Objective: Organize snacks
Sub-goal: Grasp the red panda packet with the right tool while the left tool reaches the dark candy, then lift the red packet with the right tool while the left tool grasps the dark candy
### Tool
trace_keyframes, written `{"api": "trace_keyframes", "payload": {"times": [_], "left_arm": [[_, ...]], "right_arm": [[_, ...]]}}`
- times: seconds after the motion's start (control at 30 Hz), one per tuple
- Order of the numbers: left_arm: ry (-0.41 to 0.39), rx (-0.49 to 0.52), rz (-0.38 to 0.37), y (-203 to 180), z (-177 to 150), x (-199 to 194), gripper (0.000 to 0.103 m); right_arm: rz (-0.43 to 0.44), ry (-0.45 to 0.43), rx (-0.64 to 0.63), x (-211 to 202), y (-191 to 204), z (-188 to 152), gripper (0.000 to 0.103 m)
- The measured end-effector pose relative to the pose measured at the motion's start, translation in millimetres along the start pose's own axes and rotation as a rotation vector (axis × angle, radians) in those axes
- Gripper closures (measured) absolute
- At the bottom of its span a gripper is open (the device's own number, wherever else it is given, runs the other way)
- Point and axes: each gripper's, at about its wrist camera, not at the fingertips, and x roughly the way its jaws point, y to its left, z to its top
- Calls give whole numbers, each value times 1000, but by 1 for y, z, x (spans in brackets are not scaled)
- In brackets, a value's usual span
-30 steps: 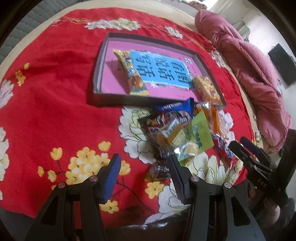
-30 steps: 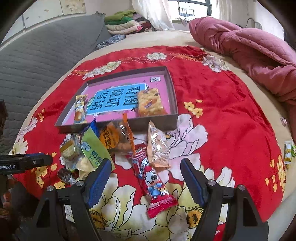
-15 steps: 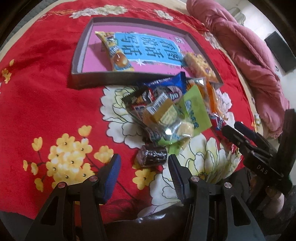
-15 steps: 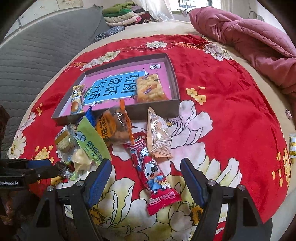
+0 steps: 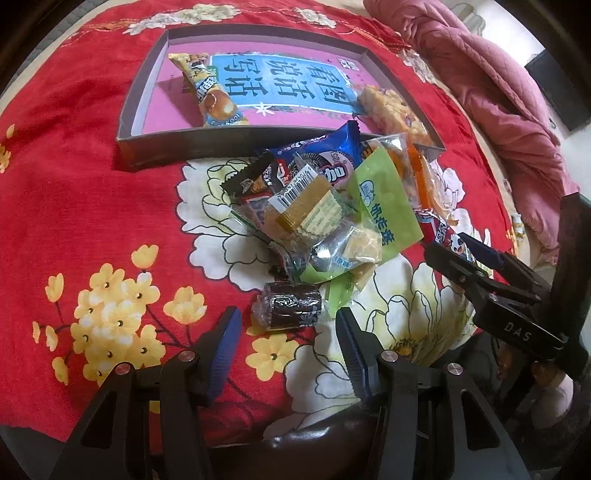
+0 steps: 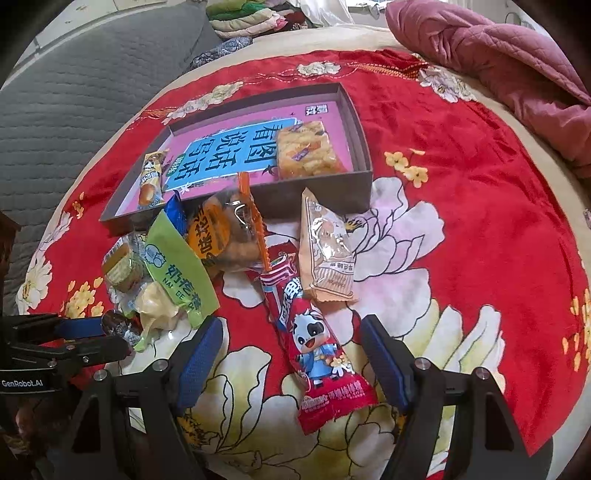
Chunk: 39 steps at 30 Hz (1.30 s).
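Observation:
A heap of wrapped snacks (image 5: pixel 325 206) lies on the red flowered cloth in front of a shallow pink-lined box (image 5: pixel 147 144). The box holds a yellow bar (image 5: pixel 207 92) and a golden cracker pack (image 5: pixel 395 110). My left gripper (image 5: pixel 288 332) is open, its tips on either side of a small dark brown wrapped sweet (image 5: pixel 291 304) without pressing it. My right gripper (image 6: pixel 291 343) is open over a long red cow-print packet (image 6: pixel 314 336), which lies between its fingers. A beige packet (image 6: pixel 328 251) and a green packet (image 6: pixel 177 273) lie nearby.
A pink quilt (image 6: pixel 498 55) is bunched at the far right of the bed. Grey padded fabric (image 6: pixel 74 92) and folded clothes (image 6: pixel 251 18) lie beyond the cloth on the left. The box (image 6: pixel 317 195) sits just behind the heap.
Both grippers have sunk toward the cloth. The left one has come up to the dark brown sweet, which now sits between its tips. The red packet looks larger between the right fingers.

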Motion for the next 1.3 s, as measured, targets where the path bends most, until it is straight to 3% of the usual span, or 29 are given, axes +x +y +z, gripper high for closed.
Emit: {"api": "trace_keyframes", "payload": {"times": [0.1, 0.4, 0.43, 0.53, 0.87, 1.3], "left_arm": [[-3, -11, -10, 0, 1, 2, 49], [-3, -9, -25, 1, 1, 4, 49], [-4, -10, -27, 1, 1, 4, 49], [-4, -20, -34, 1, 3, 6, 56], [-8, -61, -74, 10, 5, 9, 62], [-29, -69, -126, 15, 1, -8, 64]], "right_arm": [[1, 7, -17, 6, 1, 1, 29], [34, 20, -111, 17, 17, 2, 68], [37, 22, -116, 17, 18, 2, 76], [48, 21, -122, 17, 19, 1, 81], [78, 19, -127, 9, 24, -3, 84], [118, 49, 27, -14, 5, -10, 85]]}}
